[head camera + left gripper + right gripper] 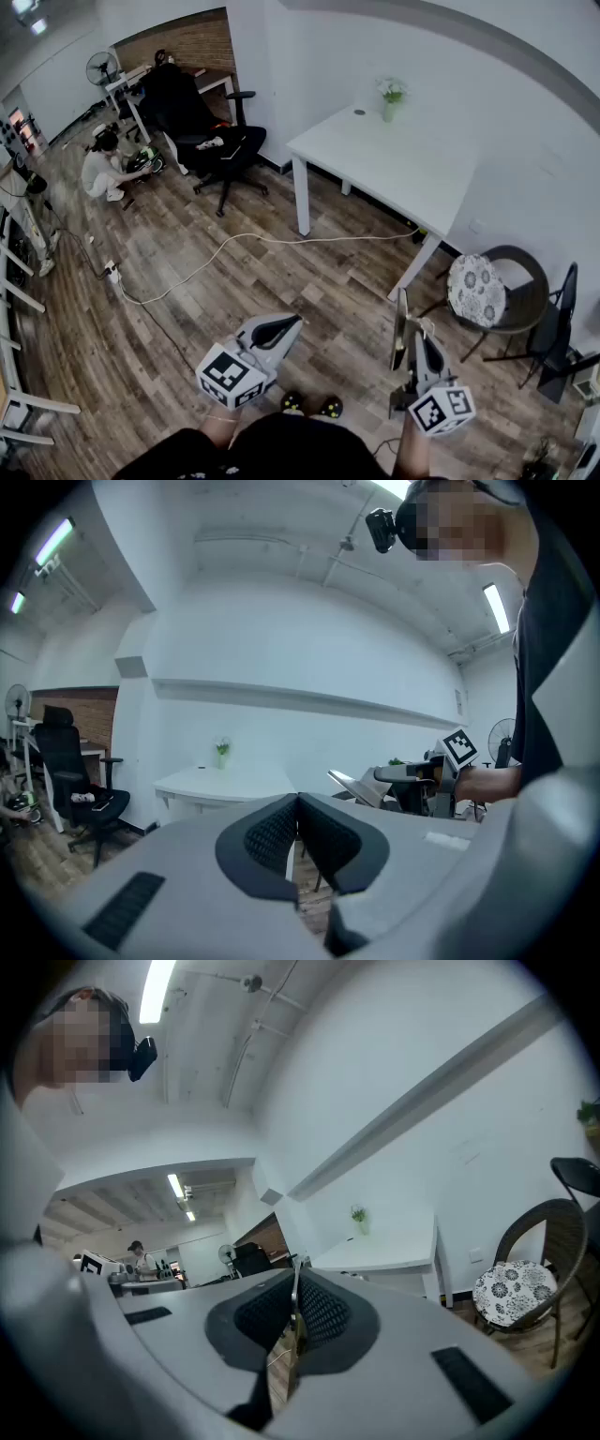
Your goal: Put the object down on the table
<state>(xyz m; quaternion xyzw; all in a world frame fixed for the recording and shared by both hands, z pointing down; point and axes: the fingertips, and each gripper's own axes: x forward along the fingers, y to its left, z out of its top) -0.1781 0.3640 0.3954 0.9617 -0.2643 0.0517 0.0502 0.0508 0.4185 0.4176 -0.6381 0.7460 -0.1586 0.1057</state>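
The table (394, 164) is white, the floor (309, 281) brown planks, the office chair (202, 131) black, the cable (267, 241) white. The cushion (476, 289) bears a black-and-white flower pattern. The thin object (400, 330) is grey.

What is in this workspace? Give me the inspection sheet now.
Surface: white table, ahead of the grippers.
Job's things: thin flat board, edge-on in the right gripper.
Clutter: potted plant and small dark item on the table.
Grippers: left gripper shut, empty; right gripper shut on the board.
Cables: white cable across the wooden floor.
Surroundings: black office chair, round chair, crouching person.
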